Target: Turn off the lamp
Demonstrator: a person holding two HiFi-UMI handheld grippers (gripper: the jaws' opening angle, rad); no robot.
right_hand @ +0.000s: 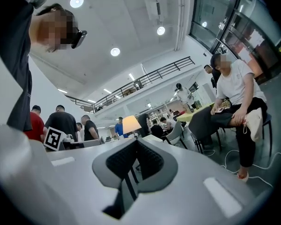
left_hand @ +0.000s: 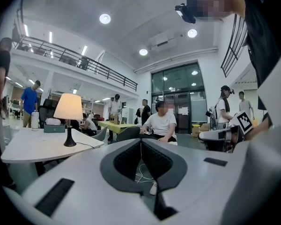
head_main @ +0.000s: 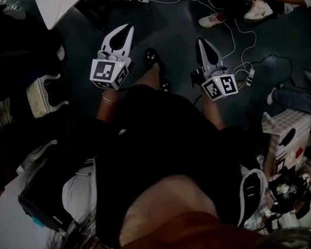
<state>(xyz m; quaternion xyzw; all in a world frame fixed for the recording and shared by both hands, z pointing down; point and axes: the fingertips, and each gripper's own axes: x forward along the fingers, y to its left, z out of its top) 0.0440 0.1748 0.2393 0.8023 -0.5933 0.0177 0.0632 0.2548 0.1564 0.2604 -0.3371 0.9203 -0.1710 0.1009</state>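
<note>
The lamp (left_hand: 69, 108) has a cream shade and a dark stem. It is lit and stands on a white table (left_hand: 33, 148) to the left in the left gripper view. Its shade is small and far off in the right gripper view (right_hand: 131, 124). My left gripper (left_hand: 141, 141) is held level in the air with its jaws together and nothing between them, well short of the lamp. My right gripper (right_hand: 136, 139) is likewise shut and empty. In the head view both grippers, left (head_main: 129, 28) and right (head_main: 201, 40), hang side by side over the dark floor. The lamp is out of that view.
A corner of the white table (head_main: 57, 4) shows at the top left. Cables (head_main: 233, 30) and a power strip (head_main: 250, 75) lie on the floor ahead. A seated person in a white shirt (left_hand: 161, 123) is straight ahead. Bags (head_main: 41, 95) and a box (head_main: 287, 134) flank me.
</note>
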